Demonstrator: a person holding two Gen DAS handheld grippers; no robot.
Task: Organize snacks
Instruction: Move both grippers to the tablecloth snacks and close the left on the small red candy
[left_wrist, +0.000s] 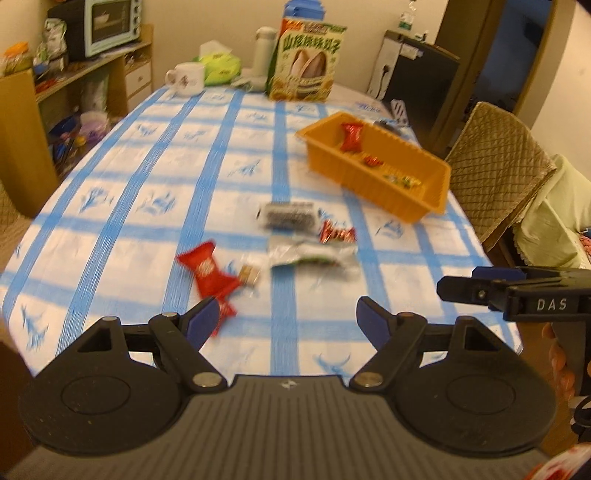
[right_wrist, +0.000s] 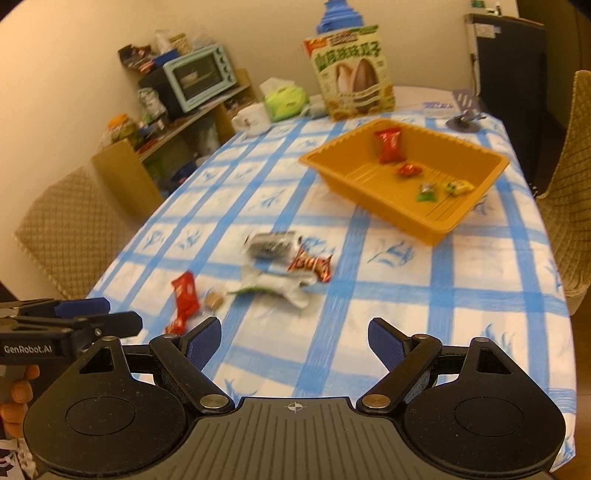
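An orange tray sits on the blue-checked tablecloth and holds a red packet and a few small candies. Loose snacks lie nearer me: a red packet, a dark clear pack, a red-brown bar, a clear wrapper with green and a small tan piece. My left gripper is open and empty above the near table edge. My right gripper is open and empty too.
A large sunflower-seed box, a mug, a tissue pack and a bottle stand at the far end. Quilted chairs flank the table. A shelf with a toaster oven stands left.
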